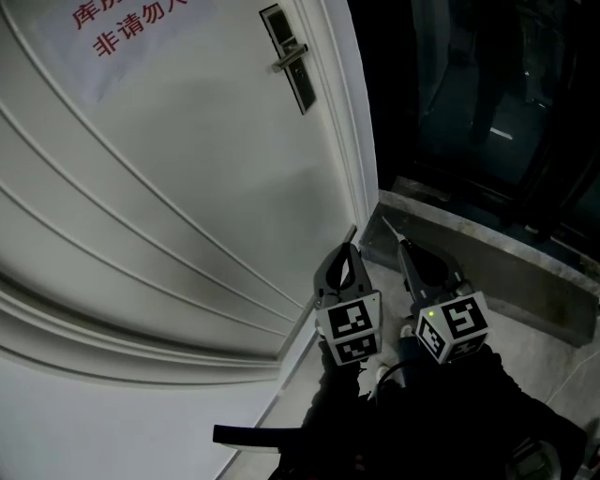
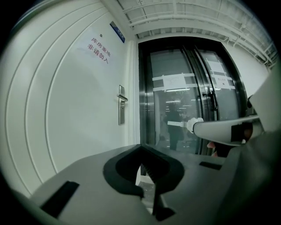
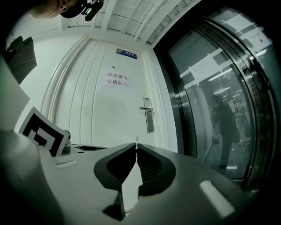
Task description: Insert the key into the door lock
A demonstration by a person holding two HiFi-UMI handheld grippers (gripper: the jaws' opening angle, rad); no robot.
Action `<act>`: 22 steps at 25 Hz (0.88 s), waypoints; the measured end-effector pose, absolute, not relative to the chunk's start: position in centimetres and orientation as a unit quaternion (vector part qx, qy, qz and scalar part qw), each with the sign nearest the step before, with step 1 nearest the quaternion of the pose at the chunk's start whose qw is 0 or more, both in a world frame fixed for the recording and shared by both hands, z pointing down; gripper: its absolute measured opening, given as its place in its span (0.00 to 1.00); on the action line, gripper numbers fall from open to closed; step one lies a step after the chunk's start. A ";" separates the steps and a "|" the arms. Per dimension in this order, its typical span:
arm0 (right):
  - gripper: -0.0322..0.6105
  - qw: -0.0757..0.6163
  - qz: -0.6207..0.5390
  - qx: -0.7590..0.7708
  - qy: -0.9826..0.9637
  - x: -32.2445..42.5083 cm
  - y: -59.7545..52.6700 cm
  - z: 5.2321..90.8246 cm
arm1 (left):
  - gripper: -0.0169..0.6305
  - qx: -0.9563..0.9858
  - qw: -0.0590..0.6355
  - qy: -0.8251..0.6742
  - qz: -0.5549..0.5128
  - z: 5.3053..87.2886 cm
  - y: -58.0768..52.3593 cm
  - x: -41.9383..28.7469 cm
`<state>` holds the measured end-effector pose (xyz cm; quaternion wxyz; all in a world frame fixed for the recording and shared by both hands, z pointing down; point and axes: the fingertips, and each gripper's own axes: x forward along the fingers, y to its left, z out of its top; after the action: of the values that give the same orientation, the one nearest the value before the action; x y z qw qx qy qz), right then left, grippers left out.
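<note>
- The white panelled door [image 1: 187,187] fills the left of the head view and is shut in its frame. A notice in red characters [image 1: 112,28] is fixed high on it.
- The glass doors [image 3: 210,88] stand to the right of the door and bound my working room on that side. The space between them and the door, up towards the lock, looks free.
- A grey ledge [image 1: 487,272] runs along the floor under the glass, near my right gripper.
- My left gripper [image 1: 350,251] hangs low by the foot of the door, its fingers closed tip to tip on nothing. I judge it idle, held aside so the other has the approach.
- My right gripper [image 1: 405,251] sits just beside it, equally low, its fingers pinched tight on the key.
- The lock plate [image 1: 302,89] with its lever handle [image 1: 289,58] is near the door's free edge, well above both grippers. The keyhole is too small to make out.
- The key [image 3: 136,140] shows as a thin metal sliver standing just past my right fingertips, aimed at the door and not yet in the lock. I judge it is gripped by its head so the blade stays free to enter.
</note>
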<state>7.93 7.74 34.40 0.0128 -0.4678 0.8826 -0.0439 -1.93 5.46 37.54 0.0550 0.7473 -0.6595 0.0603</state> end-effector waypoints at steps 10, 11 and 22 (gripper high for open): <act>0.07 0.038 -0.038 -0.448 0.892 6.9 -3.6 33.1 | 0.03 0.719 0.037 -0.693 0.045 36.2 -4.3 -3.2; 0.07 0.037 -0.034 -0.444 0.895 6.7 -5.1 33.0 | 0.03 0.715 0.036 -0.697 0.041 35.9 -5.7 -3.3; 0.07 0.044 -0.030 -0.394 0.918 5.5 -18.8 30.6 | 0.03 0.675 0.014 -0.738 0.022 32.4 -18.4 -4.0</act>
<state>5.53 -18.79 30.60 0.0435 -0.3937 0.9177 -0.0295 -4.04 -18.37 32.41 0.0140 0.6747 -0.7376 0.0220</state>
